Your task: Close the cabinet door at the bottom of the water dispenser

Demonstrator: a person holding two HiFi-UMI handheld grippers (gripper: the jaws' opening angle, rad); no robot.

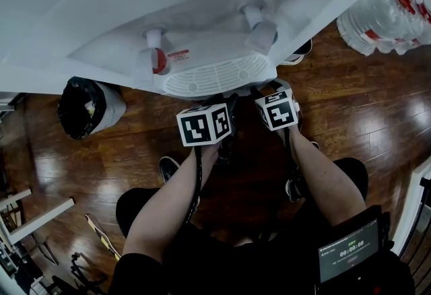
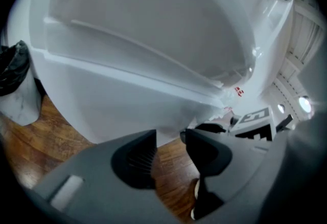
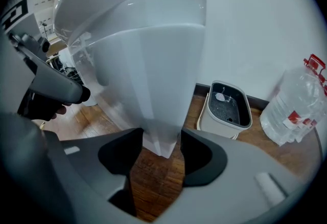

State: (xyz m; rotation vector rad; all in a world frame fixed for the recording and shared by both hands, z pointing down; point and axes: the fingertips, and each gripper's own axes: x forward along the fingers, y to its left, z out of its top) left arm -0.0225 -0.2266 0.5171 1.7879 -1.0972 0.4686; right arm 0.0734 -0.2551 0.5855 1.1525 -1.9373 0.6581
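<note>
My left gripper (image 2: 170, 137) is open a little, with nothing in it. My right gripper (image 3: 162, 134) is open and empty too. Just past it at 12 o'clock is the white door (image 3: 153, 95), I think, low on the dispenser (image 1: 215, 44). It looks light, stiff and slippery. I'd push flat near its free edge.

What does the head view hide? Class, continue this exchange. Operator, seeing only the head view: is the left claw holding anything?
Observer: No. The left claw stands open, with only brown wooden floor between its jaws.
Operator: And the right claw?
Observer: Open too; the tall white plastic water dispenser shows its bottom corner beyond the gap, ungripped.
Operator: What's half hidden beside the dispenser?
Observer: A white rectangular plastic tub with a dark grille inside, on the floor against the wall.
</note>
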